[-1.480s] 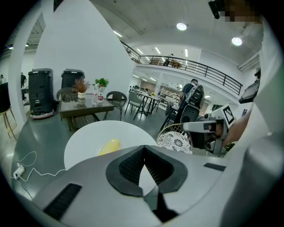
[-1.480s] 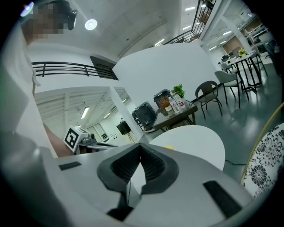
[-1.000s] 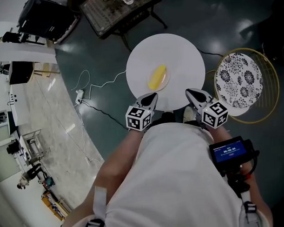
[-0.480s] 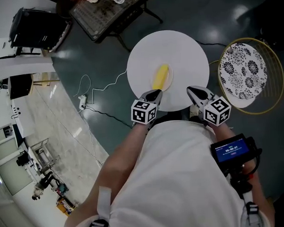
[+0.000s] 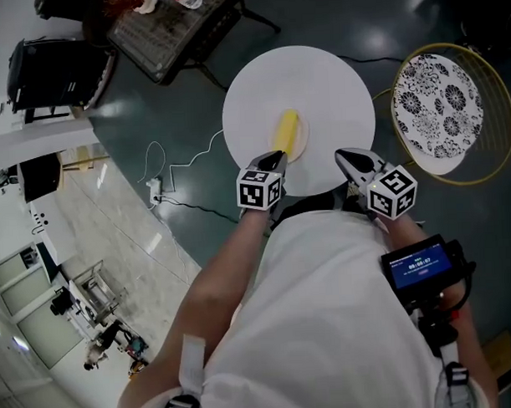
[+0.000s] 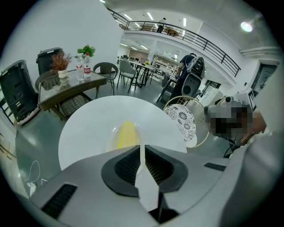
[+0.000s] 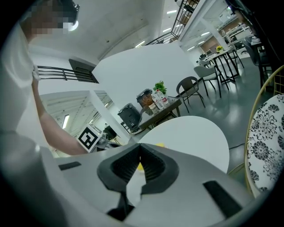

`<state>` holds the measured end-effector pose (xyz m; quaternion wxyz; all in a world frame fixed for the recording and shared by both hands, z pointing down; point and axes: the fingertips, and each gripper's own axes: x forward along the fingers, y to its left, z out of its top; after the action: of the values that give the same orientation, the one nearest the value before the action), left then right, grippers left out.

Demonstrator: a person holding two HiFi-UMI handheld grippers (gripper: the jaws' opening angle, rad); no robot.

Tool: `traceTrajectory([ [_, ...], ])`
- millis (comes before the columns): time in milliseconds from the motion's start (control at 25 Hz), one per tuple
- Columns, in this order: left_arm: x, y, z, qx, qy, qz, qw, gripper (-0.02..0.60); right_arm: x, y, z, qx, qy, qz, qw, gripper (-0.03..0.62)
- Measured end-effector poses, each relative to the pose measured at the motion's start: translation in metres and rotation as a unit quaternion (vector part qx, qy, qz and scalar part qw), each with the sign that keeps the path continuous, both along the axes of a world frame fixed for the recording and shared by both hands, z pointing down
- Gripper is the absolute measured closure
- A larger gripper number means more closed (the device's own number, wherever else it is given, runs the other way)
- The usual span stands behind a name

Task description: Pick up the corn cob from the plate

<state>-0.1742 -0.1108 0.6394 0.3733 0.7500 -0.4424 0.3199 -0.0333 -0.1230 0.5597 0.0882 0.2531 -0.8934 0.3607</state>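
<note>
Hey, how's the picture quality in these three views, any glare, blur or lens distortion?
Head view: sharp; the white table almost washes out, yet the corn cob reads clearly; glare patches on the dark floor. Left gripper view: strong fisheye curving, black corners, a ceiling lamp flaring top right. Right gripper view: same fisheye and dark corners.

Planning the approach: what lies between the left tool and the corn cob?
Only the bare rim of the plate, in the head view, lies between left tool and corn cob; left gripper view agrees.
</note>
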Motion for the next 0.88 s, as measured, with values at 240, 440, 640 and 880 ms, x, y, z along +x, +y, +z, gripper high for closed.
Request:
traceTrajectory([
  [240,0.0,-0.008,0.011,-0.024,-0.019,0.016,0.9994,0.5,0.008,0.007,0.007,-0.012,-0.003,0.014,1.0,0.586],
  [440,-0.002,-0.015,0.023,-0.036,-0.054,0.035,0.9973,0.45,0.011,0.012,0.012,-0.019,-0.004,0.021,1.0,0.586],
  [640,-0.008,-0.027,0.036,-0.051,-0.085,0.035,0.9945,0.365,0.019,0.013,0.017,-0.026,-0.004,0.039,0.999,0.586],
  [880,-0.008,-0.034,0.054,-0.083,-0.097,0.06,0.99,0.337,0.029,0.016,0.025,-0.037,-0.004,0.061,0.997,0.586],
])
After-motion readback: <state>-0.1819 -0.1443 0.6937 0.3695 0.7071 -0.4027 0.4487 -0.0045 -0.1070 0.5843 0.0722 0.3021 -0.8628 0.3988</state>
